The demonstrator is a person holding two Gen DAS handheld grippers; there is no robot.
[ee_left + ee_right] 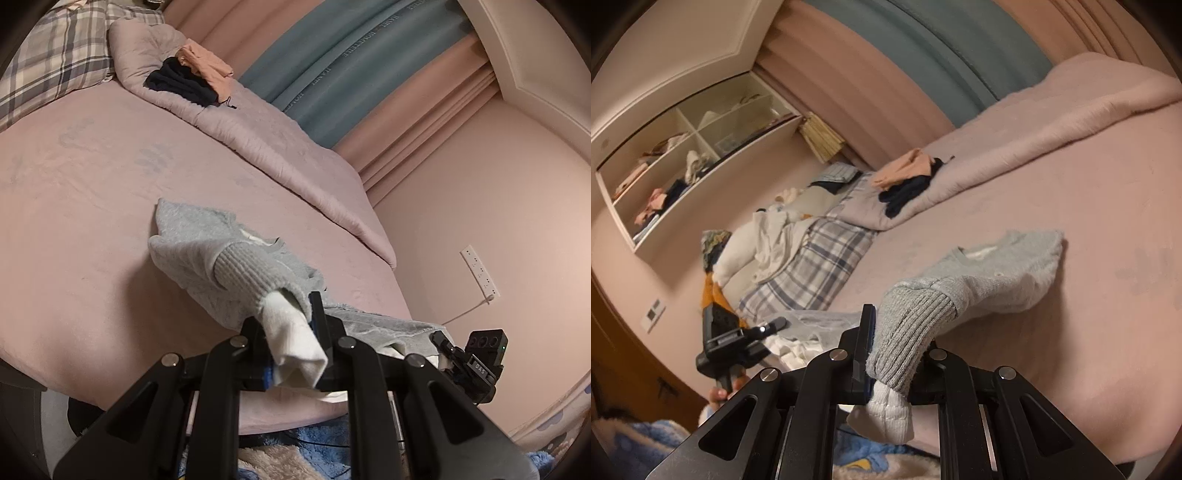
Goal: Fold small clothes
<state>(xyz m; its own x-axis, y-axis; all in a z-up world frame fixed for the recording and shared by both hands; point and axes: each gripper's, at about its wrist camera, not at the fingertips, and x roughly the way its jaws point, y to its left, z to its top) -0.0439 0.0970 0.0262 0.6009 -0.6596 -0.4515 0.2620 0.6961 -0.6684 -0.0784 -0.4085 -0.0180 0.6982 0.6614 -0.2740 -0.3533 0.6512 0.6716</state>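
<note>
A small light grey sweater [207, 254] with ribbed cuffs and a white inner layer lies on the pink bed near its front edge; it also shows in the right wrist view [1008, 266]. My left gripper [291, 332] is shut on one sleeve cuff, its white inner cuff [295, 354] hanging between the fingers. My right gripper [897, 350] is shut on the other ribbed grey cuff [912, 332], with white lining [886, 417] hanging below. Each gripper shows in the other's view: the right [476, 358], the left [735, 343].
A folded pink quilt [258, 125] lies along the bed's far side with a dark and a peach garment [188, 77] on it. A plaid pillow [812, 266] and loose white clothes [772, 236] sit at the head. A blue fluffy rug [317, 443] lies below the bed edge.
</note>
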